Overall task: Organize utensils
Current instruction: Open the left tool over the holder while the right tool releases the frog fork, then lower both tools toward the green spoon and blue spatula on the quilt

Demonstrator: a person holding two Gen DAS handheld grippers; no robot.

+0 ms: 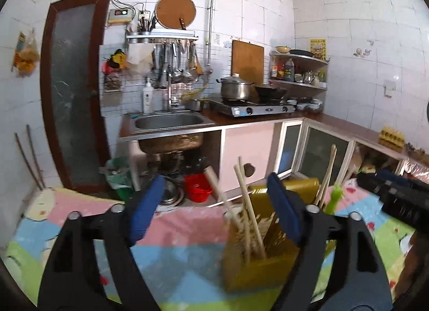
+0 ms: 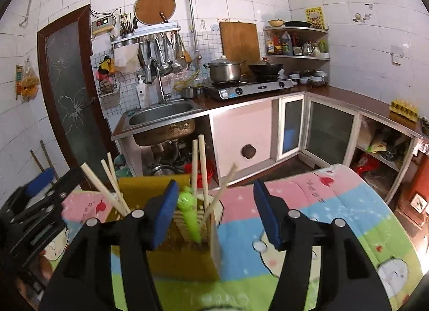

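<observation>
A yellow utensil holder (image 1: pixel 257 268) stands on a table with a pastel cartoon cloth (image 1: pixel 174 233). Wooden chopsticks (image 1: pixel 248 211) lean in it, and a green-handled utensil (image 1: pixel 333 198) stands at its right side. My left gripper (image 1: pixel 214 209) is open and empty, with its right finger just in front of the holder. In the right wrist view the same holder (image 2: pixel 166 257) holds chopsticks (image 2: pixel 203 171) and the green utensil (image 2: pixel 189 211). My right gripper (image 2: pixel 214 211) is open and empty, with its left finger right beside the green utensil. The other gripper shows at the far left (image 2: pixel 40 203).
Beyond the table is a kitchen counter with a steel sink (image 1: pixel 169 120), a gas stove (image 1: pixel 252 108) with a pot and a wok, hanging ladles (image 1: pixel 177 64) and a corner shelf (image 1: pixel 297 69). A red bucket (image 1: pixel 197 186) sits under the sink. A dark-framed door (image 1: pixel 72 91) is at the left.
</observation>
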